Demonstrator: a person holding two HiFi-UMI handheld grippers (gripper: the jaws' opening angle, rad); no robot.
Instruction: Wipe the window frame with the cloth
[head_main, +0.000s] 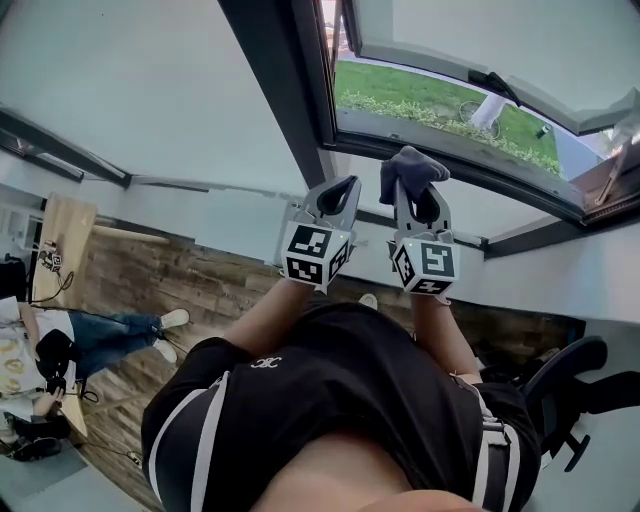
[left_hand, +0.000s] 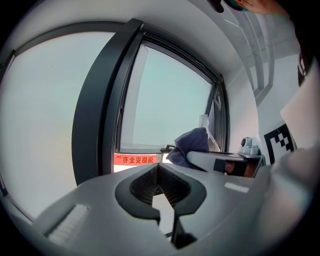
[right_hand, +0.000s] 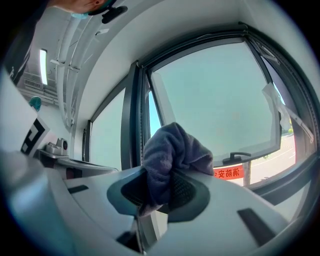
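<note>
Cloth (right_hand: 172, 150), a dark grey-blue bunch, is pinched between the right tongs (head_main: 420, 190), which are clamped on its lower folds while most of it bulges past the tips. In the head view it sits right at the bottom rail of the window frame (head_main: 470, 168), close to the corner where that rail meets the dark upright. Whether it already presses on the rail cannot be told. The left tongs (left_hand: 157, 167) are closed on nothing and hang just beside the right ones, below the same rail.

To wipe well, I would lead with the loose bulge of cloth rather than the hard tips, so that only fabric meets the frame. Press it flat on the rail and draw it along the rail away from the upright in one steady stroke. The grip looks firm, but dragging could tug the cloth out, so light pressure seems wiser. The window handle (head_main: 492, 82), above the rail on the open sash, should be avoided.
</note>
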